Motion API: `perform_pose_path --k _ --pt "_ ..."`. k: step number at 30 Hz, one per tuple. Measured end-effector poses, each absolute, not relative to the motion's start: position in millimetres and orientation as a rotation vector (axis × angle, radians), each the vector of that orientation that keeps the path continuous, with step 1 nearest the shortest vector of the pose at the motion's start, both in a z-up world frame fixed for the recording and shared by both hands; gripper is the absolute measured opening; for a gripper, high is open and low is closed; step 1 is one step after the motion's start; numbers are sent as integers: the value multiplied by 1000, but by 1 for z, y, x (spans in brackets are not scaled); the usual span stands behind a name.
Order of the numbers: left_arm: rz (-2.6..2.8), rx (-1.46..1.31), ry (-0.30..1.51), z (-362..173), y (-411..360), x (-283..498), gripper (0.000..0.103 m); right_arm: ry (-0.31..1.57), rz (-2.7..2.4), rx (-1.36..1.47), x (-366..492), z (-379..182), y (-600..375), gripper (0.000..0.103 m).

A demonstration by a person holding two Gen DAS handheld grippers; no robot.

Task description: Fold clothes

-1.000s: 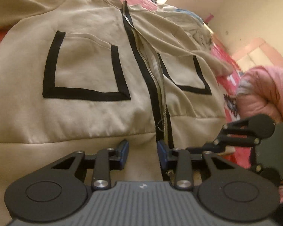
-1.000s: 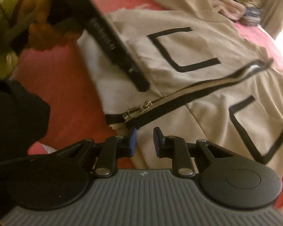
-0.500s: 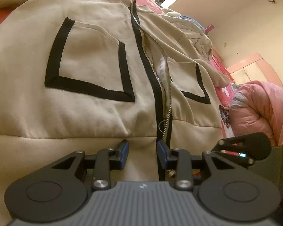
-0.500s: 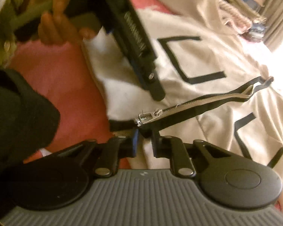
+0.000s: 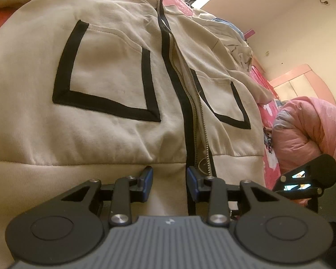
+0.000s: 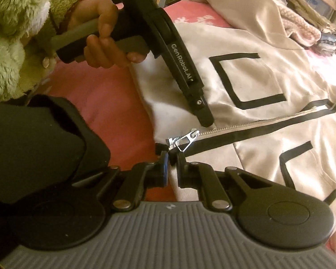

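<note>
Grippers, two, hand-held. Your right gripper (image 6: 170,157) has its jaws pinched together on the jacket (image 6: 268,116) hem at the foot of the zipper (image 6: 246,126), the metal pull (image 6: 184,140) lying just beyond its fingertips; this likely anchors the front edge for squaring up. Your left gripper (image 5: 169,176) sits with jaws apart, holding nothing, its tips resting at the waistband directly ahead, just left of the black zipper tape. Ahead of it the beige jacket lies spread front-up on the pink bedspread (image 6: 105,103), one black-trimmed pocket (image 5: 105,71) forward-left. A pink bundle (image 5: 309,130) lies far right.
</note>
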State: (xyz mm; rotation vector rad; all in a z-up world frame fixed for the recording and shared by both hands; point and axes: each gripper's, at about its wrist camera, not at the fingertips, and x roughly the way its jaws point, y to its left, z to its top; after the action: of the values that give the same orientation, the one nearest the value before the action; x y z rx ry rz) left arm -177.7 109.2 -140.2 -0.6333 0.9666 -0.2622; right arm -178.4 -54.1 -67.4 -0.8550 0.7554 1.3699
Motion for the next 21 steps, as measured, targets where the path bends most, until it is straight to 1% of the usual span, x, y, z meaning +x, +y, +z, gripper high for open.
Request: perform_pose_path --k 5,9,15,18,21 --pt "-263 -590 958 -138 104 -179 36 770 1379 -887 -176 -90 -45 6" --pt "-262 -518 951 -129 96 -179 37 823 1368 -877 -174 -109 -43 11" --pt "-299 -469 855 -94 92 -181 43 868 1369 -715 -168 -81 -62 11" --pt "-322 -492 810 -83 83 -163 43 811 1229 -616 -151 -64 -84 13" --pt "-354 -467 787 -87 67 -139 43 738 966 -402 -119 -52 -116 17"
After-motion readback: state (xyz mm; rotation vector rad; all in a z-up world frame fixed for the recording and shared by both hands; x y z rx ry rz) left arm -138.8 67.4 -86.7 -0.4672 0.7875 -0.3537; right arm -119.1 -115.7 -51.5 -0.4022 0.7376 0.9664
